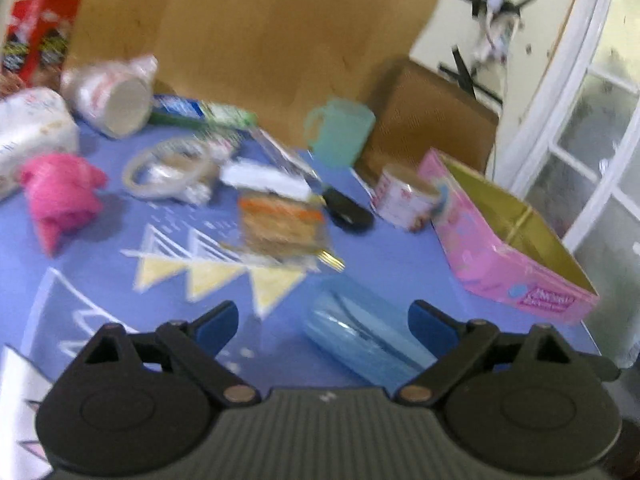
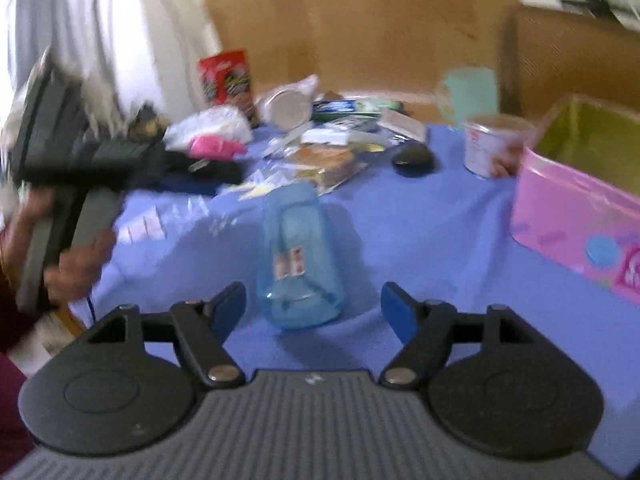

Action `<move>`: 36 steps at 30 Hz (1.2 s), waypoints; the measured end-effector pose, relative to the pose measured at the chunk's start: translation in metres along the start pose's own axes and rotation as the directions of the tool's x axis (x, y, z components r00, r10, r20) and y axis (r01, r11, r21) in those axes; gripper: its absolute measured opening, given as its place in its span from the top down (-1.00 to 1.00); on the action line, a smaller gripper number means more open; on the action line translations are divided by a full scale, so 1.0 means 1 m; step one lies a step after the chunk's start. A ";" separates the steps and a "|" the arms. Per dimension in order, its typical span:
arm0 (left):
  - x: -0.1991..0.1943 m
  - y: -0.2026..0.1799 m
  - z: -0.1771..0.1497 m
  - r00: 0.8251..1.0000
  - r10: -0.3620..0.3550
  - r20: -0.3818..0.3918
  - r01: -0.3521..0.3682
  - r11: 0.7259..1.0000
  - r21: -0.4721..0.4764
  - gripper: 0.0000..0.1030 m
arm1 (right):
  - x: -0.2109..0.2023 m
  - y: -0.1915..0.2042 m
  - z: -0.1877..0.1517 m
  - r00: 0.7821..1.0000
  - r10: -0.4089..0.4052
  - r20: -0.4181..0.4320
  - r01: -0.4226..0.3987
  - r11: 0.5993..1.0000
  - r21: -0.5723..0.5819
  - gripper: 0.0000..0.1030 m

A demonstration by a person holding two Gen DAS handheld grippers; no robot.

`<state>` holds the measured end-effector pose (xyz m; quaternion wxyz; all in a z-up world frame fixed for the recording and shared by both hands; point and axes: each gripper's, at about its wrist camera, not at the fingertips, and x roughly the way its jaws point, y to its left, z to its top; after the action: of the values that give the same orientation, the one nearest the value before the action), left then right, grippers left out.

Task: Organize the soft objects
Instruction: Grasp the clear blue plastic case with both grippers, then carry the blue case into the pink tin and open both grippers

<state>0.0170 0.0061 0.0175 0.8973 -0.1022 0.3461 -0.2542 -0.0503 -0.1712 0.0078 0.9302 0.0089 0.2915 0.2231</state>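
A pink plush toy (image 1: 60, 192) lies at the left of the blue tablecloth (image 1: 120, 288); in the right wrist view the plush toy (image 2: 216, 146) sits far back beside a white plastic bag (image 2: 208, 126). My left gripper (image 1: 324, 320) is open and empty, with a clear blue plastic container (image 1: 360, 336) lying just ahead near its right finger. My right gripper (image 2: 314, 308) is open too. The blue container (image 2: 298, 256) has its near end between the fingertips, and the pads stand clear of it. The view is blurred.
An open pink box (image 1: 512, 240) stands at the right edge. A printed white cup (image 1: 404, 196), teal mug (image 1: 340, 132), snack packet (image 1: 280, 228), tape roll (image 1: 168, 168), black object (image 1: 348, 212) and red carton (image 1: 36, 36) crowd the back. A hand (image 2: 76, 264) grips a tool at left.
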 end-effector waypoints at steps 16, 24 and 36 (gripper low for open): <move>0.032 -0.118 0.039 0.988 -0.155 -0.017 0.155 0.967 0.201 -0.56 | -0.063 -0.031 -0.012 0.953 -0.147 0.266 0.161 0.987 -0.028 -0.08; 0.117 -0.212 0.074 0.963 -0.269 -0.033 0.266 0.916 0.301 -0.56 | -0.069 -0.125 0.027 0.867 -0.402 0.294 0.374 0.916 0.147 -0.09; 0.101 -0.180 0.068 0.964 -0.261 0.052 0.240 0.937 0.254 -0.70 | -0.054 -0.163 0.037 0.822 -0.486 0.297 0.442 0.873 0.205 -0.20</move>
<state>0.0571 -0.1999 0.0747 0.8772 -0.0442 0.2576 -0.4028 -0.0031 -0.3367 0.0436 0.9898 0.0349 0.1335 -0.0344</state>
